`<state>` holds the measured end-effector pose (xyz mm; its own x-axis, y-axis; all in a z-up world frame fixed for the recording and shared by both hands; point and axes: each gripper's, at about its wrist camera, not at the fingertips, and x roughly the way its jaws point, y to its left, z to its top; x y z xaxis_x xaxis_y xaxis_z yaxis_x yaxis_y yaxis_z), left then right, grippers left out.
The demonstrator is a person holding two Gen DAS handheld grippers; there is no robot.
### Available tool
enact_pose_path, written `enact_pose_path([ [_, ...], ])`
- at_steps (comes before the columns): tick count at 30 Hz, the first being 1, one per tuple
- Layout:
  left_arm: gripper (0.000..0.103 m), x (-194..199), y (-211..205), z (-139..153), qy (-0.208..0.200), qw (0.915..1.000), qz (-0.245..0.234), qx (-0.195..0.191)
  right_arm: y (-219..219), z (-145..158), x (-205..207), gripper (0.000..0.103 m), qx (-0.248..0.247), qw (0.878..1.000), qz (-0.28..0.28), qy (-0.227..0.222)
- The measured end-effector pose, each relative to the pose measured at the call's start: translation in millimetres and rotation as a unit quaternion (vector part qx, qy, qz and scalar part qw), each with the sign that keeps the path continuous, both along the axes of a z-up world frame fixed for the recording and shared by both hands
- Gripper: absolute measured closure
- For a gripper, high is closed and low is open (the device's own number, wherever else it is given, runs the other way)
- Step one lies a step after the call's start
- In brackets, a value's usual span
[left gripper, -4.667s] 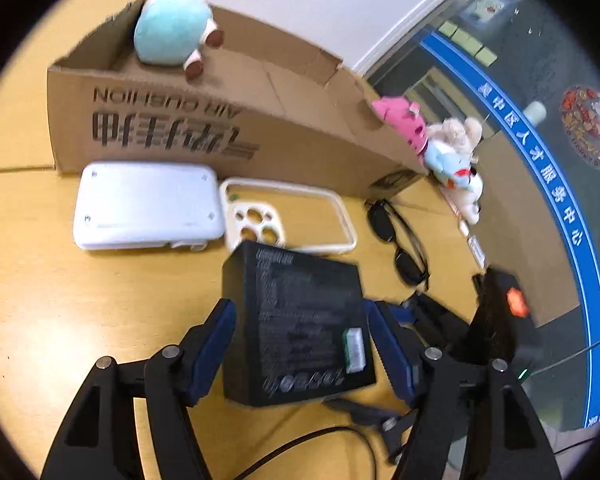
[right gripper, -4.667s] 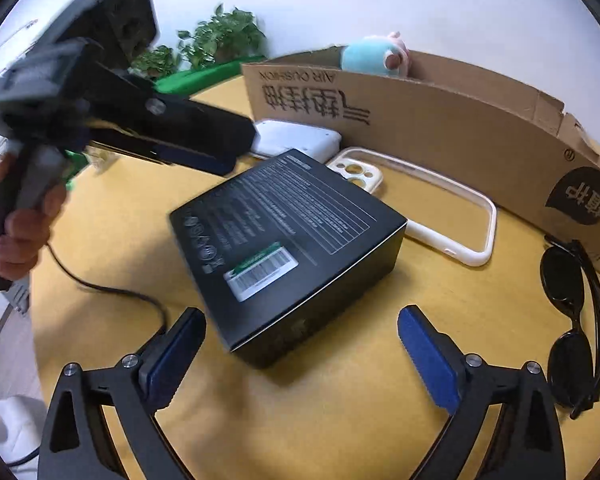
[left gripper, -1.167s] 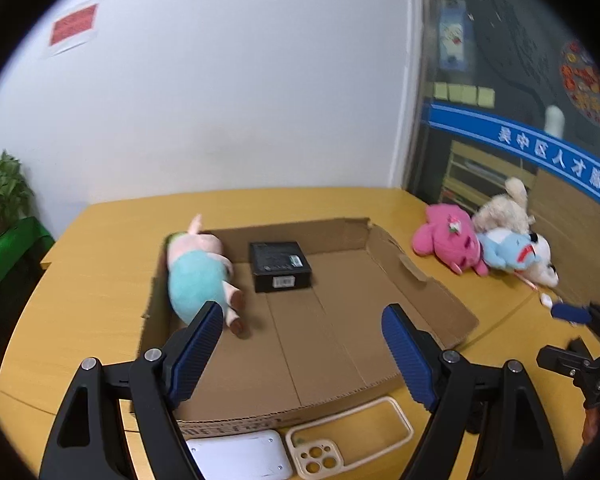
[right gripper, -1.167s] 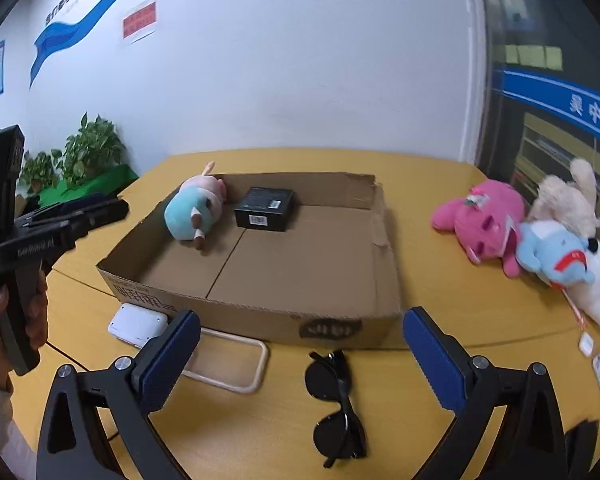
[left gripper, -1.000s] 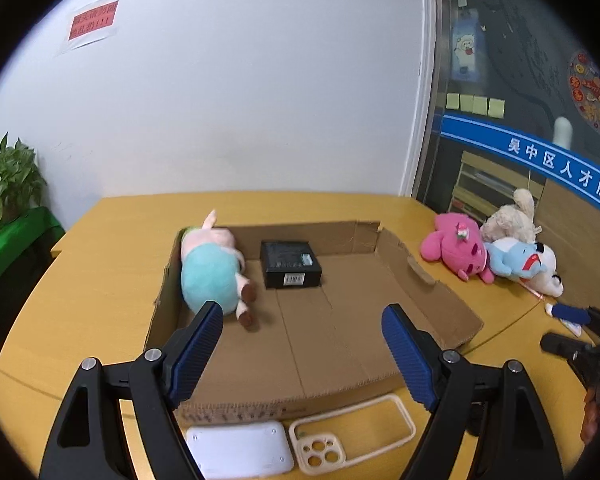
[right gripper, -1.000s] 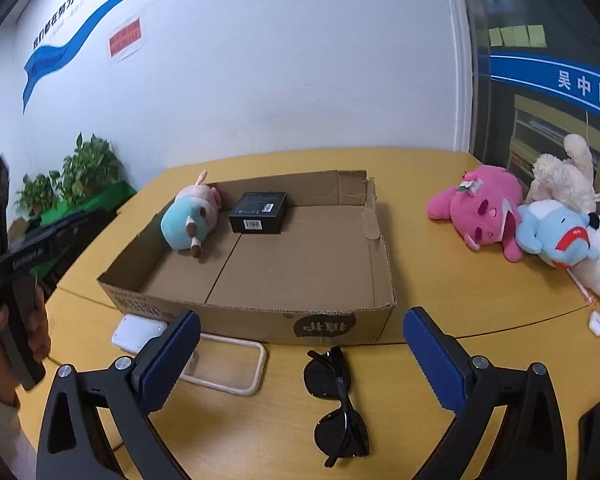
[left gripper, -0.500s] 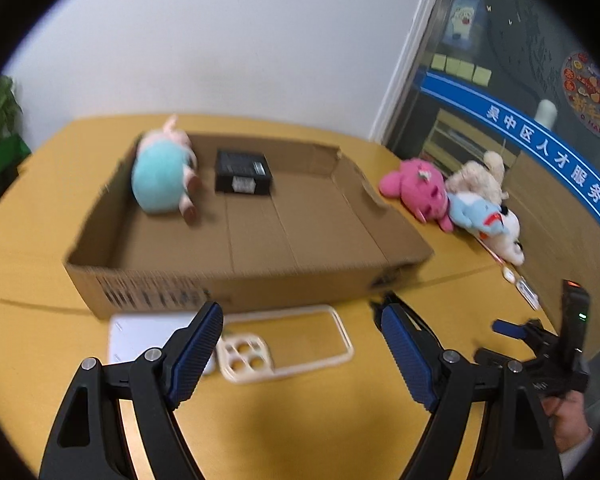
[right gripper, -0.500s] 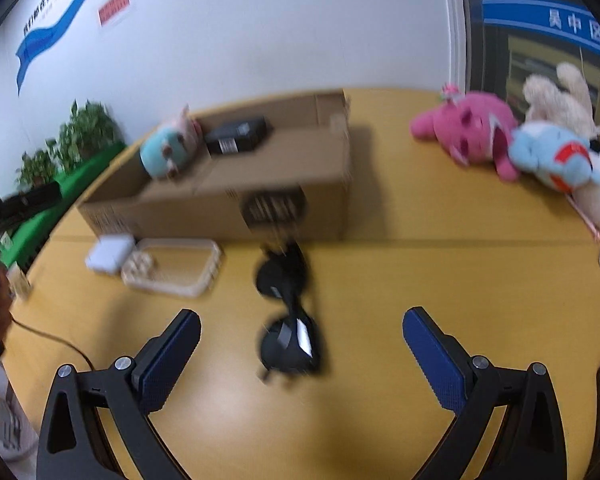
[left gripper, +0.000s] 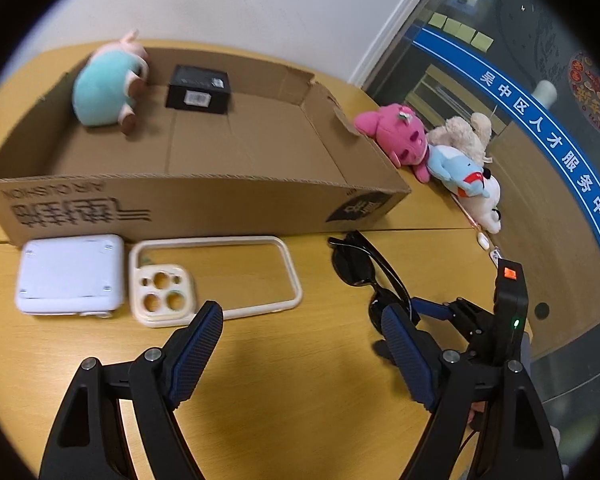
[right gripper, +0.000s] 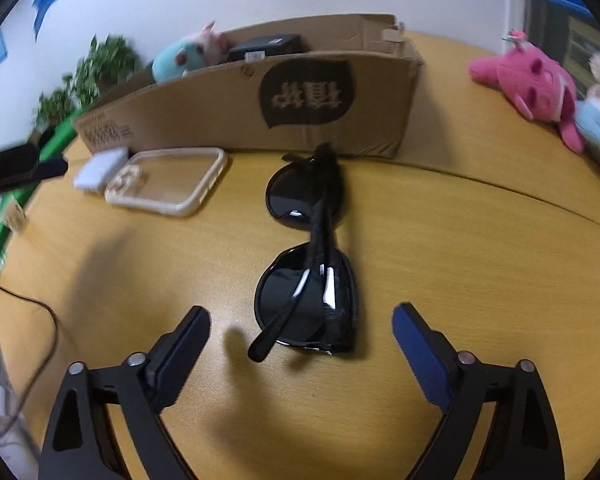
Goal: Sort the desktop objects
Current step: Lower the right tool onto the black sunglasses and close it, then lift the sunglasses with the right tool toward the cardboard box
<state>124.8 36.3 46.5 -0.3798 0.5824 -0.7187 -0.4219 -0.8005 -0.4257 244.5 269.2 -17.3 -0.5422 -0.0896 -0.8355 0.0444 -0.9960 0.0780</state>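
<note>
Black folded sunglasses [right gripper: 308,264] lie on the wooden table just ahead of my right gripper [right gripper: 300,344], which is open and empty, its fingers on either side of the near lens. They also show in the left wrist view [left gripper: 364,276]. My left gripper [left gripper: 300,344] is open and empty above the table, short of a cream phone case [left gripper: 212,276] and a white flat device [left gripper: 70,278]. The cardboard box [left gripper: 188,204] behind them holds a teal plush [left gripper: 104,88] and a black box [left gripper: 198,88].
A pink plush [left gripper: 396,136], a blue-and-white plush [left gripper: 464,180] and a beige plush [left gripper: 464,132] lie to the right of the box. A black cable [right gripper: 32,320] runs over the table's left edge. The right gripper's body [left gripper: 488,320] is near the sunglasses.
Both grippers have dropped from above the box to the table in front of it. My right gripper has closed in on the sunglasses. The black box now lies in the cardboard box.
</note>
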Motion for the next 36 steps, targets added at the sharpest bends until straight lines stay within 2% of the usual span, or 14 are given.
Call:
enact_pose_path([
  [2,0.021,-5.8,9.5,-5.8,-0.011,0.9999,-0.012,0.005,-5.9,-1.0,-1.4,0.021,0.028,1.000,-0.001,-0.001],
  [5,0.021,-16.9,30.3,-14.7,-0.027,0.9991,-0.034,0.006,-6.4,-0.9,2.0,0.031,0.030,0.999,-0.007,0.008],
  [7,0.021,-22.2,43.8,-20.1,-0.038,0.9986,-0.036,0.001,-5.1,0.3,5.7,0.049,0.028,0.999,-0.021,0.015],
  [15,0.023,-31.3,107.3,-57.7,-0.127,0.9854,-0.108,0.035,-10.8,1.9,28.8,0.050,-0.007,0.997,-0.069,0.026],
  [19,0.025,-23.4,126.3,-67.5,-0.142,0.9809,-0.127,0.039,-15.1,2.0,42.3,0.051,-0.031,0.995,-0.083,0.039],
  [20,0.028,-22.1,127.9,-67.6,-0.141,0.9806,-0.131,0.039,-16.8,2.0,43.1,0.051,-0.029,0.995,-0.082,0.041],
  [21,0.035,-20.0,130.6,-67.8,-0.141,0.9798,-0.135,0.040,-18.2,2.1,44.3,0.056,-0.030,0.995,-0.081,0.043],
  [22,0.047,-18.9,132.0,-68.4,-0.145,0.9787,-0.140,0.041,-19.1,2.6,45.2,0.056,-0.030,0.995,-0.081,0.045],
  [23,0.051,-18.2,132.8,-70.4,-0.152,0.9770,-0.144,0.041,-19.4,2.8,45.1,0.056,-0.028,0.995,-0.082,0.046],
  [24,0.058,-16.8,132.2,-70.0,-0.145,0.9792,-0.139,0.031,-19.5,2.7,45.5,0.056,-0.027,0.995,-0.082,0.046],
  [30,0.074,-21.5,121.5,-69.4,-0.149,0.9796,-0.129,0.042,-20.7,3.0,45.8,0.056,-0.026,0.995,-0.086,0.050],
  [31,0.086,-20.9,120.4,-66.5,-0.146,0.9792,-0.132,0.048,-21.4,3.5,46.0,0.057,-0.027,0.994,-0.087,0.052],
  [33,0.086,-20.5,120.0,-62.7,-0.147,0.9790,-0.134,0.045,-18.7,4.0,43.6,0.065,-0.021,0.994,-0.088,0.054],
  [36,0.087,-21.1,119.1,-60.2,-0.145,0.9785,-0.139,0.047,-14.7,4.8,38.9,0.067,-0.023,0.994,-0.090,0.053],
])
